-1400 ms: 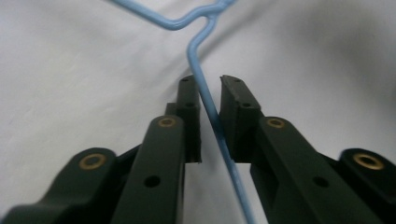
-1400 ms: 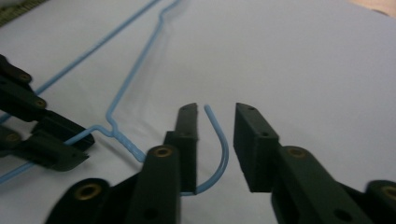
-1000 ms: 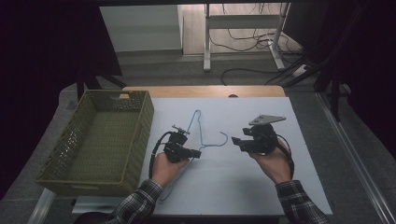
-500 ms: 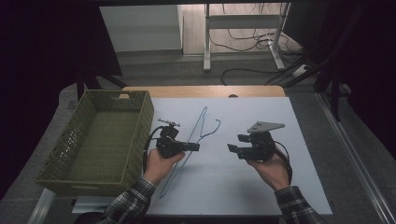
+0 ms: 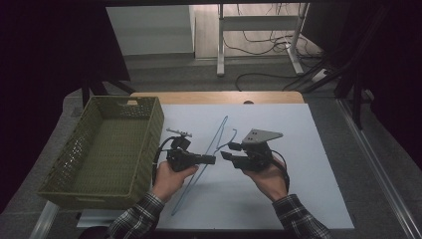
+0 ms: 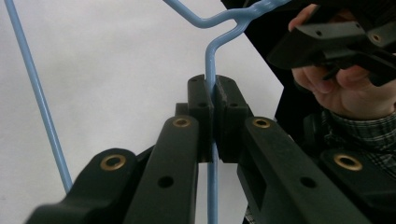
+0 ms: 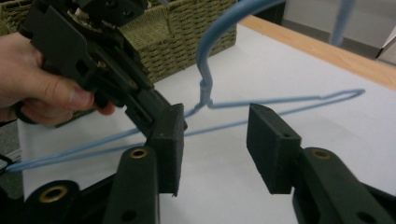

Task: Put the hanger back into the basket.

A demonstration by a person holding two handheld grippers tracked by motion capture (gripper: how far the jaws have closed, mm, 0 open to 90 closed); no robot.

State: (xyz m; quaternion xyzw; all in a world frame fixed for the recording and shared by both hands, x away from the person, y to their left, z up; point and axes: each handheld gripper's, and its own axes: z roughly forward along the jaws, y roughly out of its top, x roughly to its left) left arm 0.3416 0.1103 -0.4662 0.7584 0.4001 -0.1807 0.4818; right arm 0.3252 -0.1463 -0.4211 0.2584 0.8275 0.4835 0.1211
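Two grippers work one blue wire hanger point(image 5: 209, 149), lifted over the white table point(image 5: 308, 189). Left gripper point(image 5: 211, 159) is clamped on its wire; right gripper point(image 5: 225, 155), jaws apart and just been closing, nears the hook. Risk: thin wire twists or slips, or right jaws miss.

High view looks down; claw cameras sit close, perhaps sharing the hanger point(image 5: 209, 149).

In the left gripper view, the thin light-blue wire coat hanger point(image 6: 211, 70) loses its hook past the top edge, and its wire is hidden where it passes between the left tongs point(image 6: 213, 100). In the right gripper view, the hook's curve point(image 7: 224, 32) is blurred and cut off at the top.
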